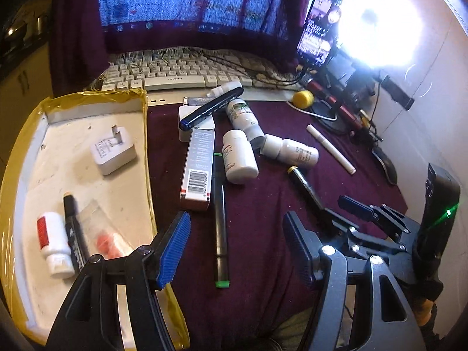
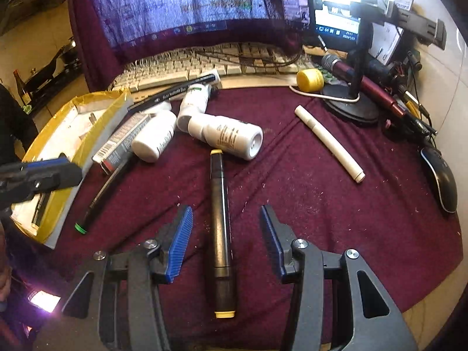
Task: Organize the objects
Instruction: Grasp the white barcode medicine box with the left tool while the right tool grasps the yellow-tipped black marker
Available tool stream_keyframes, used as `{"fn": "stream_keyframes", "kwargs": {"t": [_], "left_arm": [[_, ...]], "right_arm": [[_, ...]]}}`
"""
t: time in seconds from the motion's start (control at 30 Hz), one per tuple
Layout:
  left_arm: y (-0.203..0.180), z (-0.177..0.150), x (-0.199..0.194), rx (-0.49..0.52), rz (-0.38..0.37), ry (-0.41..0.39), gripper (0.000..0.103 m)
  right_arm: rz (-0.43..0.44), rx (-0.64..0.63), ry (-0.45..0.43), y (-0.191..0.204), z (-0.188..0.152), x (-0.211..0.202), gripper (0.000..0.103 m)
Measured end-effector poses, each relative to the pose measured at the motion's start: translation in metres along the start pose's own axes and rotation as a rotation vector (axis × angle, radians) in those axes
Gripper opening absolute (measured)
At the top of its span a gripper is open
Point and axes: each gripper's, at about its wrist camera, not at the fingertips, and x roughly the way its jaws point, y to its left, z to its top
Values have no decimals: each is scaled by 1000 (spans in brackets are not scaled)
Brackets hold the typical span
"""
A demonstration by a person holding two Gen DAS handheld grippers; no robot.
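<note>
Over the maroon cloth [image 2: 292,204] our right gripper [image 2: 226,239] straddles the yellow-capped marker [image 2: 220,219] with pads apart, while our left gripper [image 1: 237,245] gapes empty

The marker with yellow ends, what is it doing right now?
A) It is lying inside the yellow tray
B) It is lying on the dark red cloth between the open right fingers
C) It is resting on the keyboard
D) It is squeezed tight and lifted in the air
B: the marker with yellow ends lies flat on the dark red cloth, with the right gripper open on either side and not touching it.
</note>
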Motion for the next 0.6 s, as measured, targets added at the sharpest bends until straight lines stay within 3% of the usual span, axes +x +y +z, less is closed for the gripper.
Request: {"fn": "stream_keyframes", "kwargs": {"t": [0.23,0.4,0.6], "left_arm": [[4,17,20,23,37,24,60],[7,26,39,25,48,65,59],[6,34,53,31,58,80,58]], "right_arm": [[-11,-27,6,5,-3,10,45],[-26,-17,7,3,-5,14,31],[-22,-27,2,7,-4,15,26]]}}
